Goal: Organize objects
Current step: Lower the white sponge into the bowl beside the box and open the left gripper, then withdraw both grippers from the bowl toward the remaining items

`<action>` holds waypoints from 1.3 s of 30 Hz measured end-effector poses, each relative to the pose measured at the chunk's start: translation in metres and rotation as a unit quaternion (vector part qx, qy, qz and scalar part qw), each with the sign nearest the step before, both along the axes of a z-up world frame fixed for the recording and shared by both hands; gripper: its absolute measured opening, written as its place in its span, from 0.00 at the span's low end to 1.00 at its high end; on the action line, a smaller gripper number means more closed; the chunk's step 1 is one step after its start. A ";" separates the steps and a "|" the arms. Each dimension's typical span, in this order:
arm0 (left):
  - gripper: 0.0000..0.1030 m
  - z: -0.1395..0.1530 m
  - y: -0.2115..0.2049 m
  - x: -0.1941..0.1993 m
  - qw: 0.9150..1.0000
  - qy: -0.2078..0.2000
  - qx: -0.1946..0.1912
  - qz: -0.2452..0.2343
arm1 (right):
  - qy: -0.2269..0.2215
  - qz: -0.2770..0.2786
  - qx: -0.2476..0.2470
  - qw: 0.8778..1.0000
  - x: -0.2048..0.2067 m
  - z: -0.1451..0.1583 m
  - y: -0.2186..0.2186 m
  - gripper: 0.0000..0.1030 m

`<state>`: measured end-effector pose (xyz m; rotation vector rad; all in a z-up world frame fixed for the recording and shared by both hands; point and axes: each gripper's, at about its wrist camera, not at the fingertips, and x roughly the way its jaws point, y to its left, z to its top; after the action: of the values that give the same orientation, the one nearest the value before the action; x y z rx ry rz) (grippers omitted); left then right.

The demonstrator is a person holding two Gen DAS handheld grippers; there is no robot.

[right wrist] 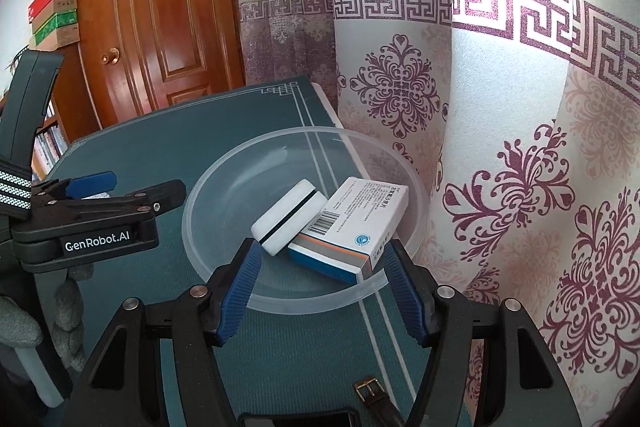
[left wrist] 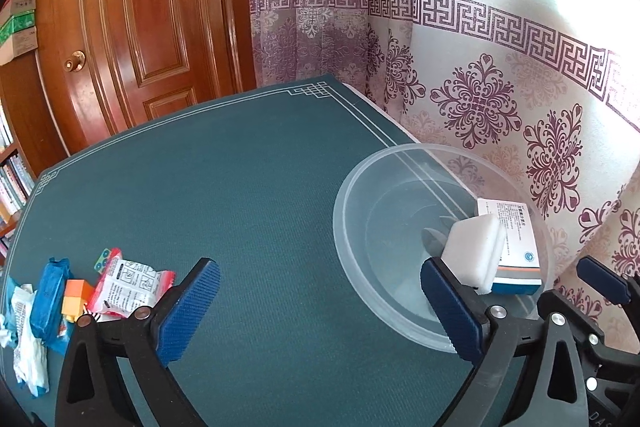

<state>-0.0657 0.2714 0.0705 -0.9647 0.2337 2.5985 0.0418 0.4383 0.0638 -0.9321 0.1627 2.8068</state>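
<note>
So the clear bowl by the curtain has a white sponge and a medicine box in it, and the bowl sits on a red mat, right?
Not red: the mat is dark green. The right wrist view shows it under the clear bowl, with the white sponge and medicine box inside.

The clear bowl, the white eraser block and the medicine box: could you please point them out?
clear bowl (right wrist: 208, 187), right wrist view, left rim.
white eraser block (right wrist: 280, 227), right wrist view, white face.
medicine box (right wrist: 360, 211), right wrist view, printed top.

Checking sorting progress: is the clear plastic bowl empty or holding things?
Holding things: the clear plastic bowl contains a white block with a dark slit and a white-and-blue cardboard medicine box.
</note>
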 end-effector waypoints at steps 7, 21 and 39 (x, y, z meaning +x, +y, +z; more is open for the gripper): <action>0.99 0.003 -0.021 0.012 1.000 0.014 -0.013 0.017 | -0.001 0.010 0.000 1.000 0.005 0.004 -0.015 0.64; 0.99 -0.001 -0.080 0.028 0.998 0.011 -0.006 0.066 | -0.013 0.052 -0.003 0.999 0.007 0.004 -0.064 0.67; 0.99 -0.021 -0.155 0.035 0.991 -0.006 -0.008 0.131 | -0.055 0.106 -0.018 0.993 -0.005 -0.025 -0.140 0.68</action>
<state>-0.0306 0.1166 0.0491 -1.0818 0.1330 2.8285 0.0370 0.2979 0.0392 -1.1757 0.1059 2.9413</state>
